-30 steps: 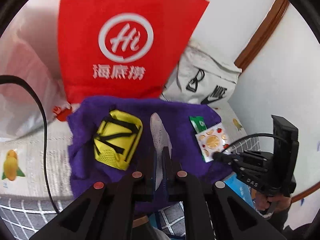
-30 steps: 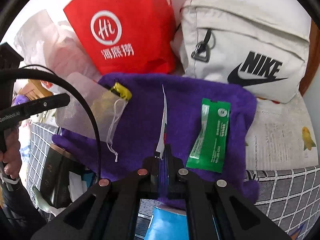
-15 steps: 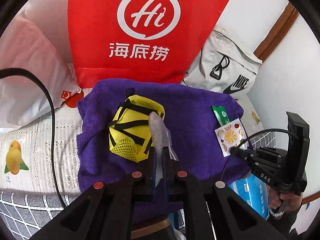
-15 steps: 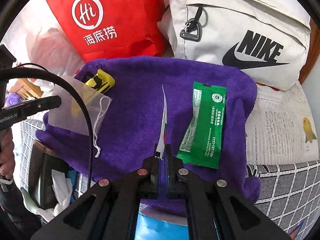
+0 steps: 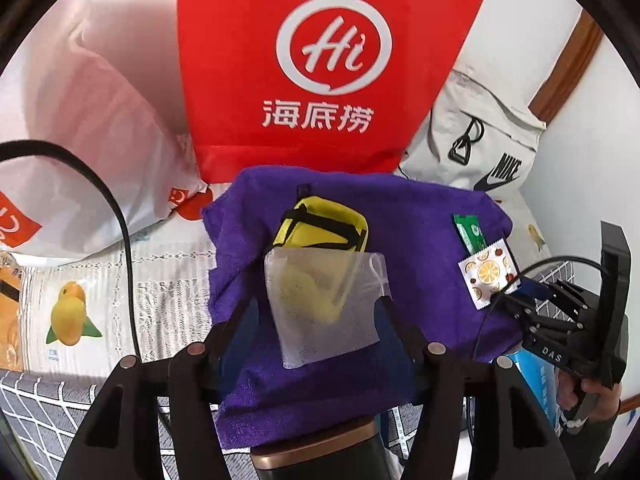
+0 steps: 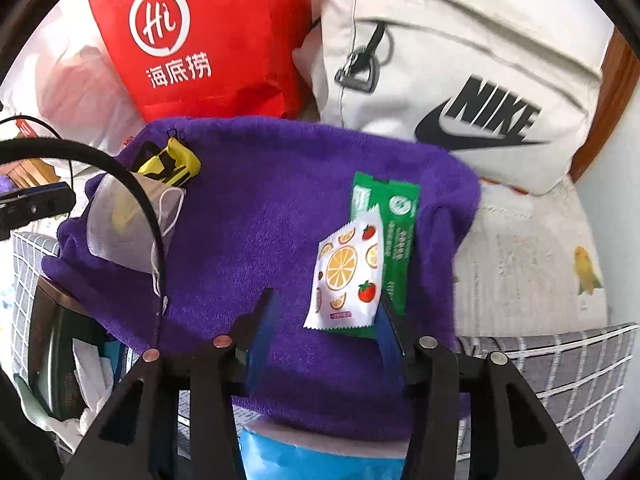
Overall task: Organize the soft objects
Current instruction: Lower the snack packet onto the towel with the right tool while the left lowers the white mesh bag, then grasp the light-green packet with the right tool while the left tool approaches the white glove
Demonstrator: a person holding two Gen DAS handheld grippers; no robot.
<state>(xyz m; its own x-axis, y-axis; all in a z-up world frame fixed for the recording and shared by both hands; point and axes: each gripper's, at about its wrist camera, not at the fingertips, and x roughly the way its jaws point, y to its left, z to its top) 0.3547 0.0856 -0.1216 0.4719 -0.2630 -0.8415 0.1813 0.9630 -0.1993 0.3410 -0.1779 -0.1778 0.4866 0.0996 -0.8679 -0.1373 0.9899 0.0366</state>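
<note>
A purple towel [image 5: 420, 240] carries the soft items. On it lies a yellow pouch [image 5: 320, 224] with black straps, and a see-through mesh drawstring bag [image 5: 324, 304] lies flat over its near end. My left gripper [image 5: 316, 312] is opening. The mesh bag sits loose between its fingers, and the pads do not press it. In the right wrist view a fruit-print sachet [image 6: 348, 272] lies partly over a green sachet [image 6: 400, 216]. My right gripper [image 6: 328, 308] is opening too. The fruit sachet rests between its fingers, close to the right one, and is not gripped.
A red paper bag [image 5: 328, 68] and a white Nike bag [image 6: 460, 80] stand behind the towel [image 6: 260, 220], with a white plastic bag [image 5: 92, 140] at the left. A blue pack [image 6: 320, 460] lies under the towel's near edge. Grey checked cloth [image 6: 580, 368] covers the front.
Both grippers went from shut to open. The mesh bag left the left jaws and now lies flat over the yellow pouch. The fruit sachet dropped flat onto the green sachet.
</note>
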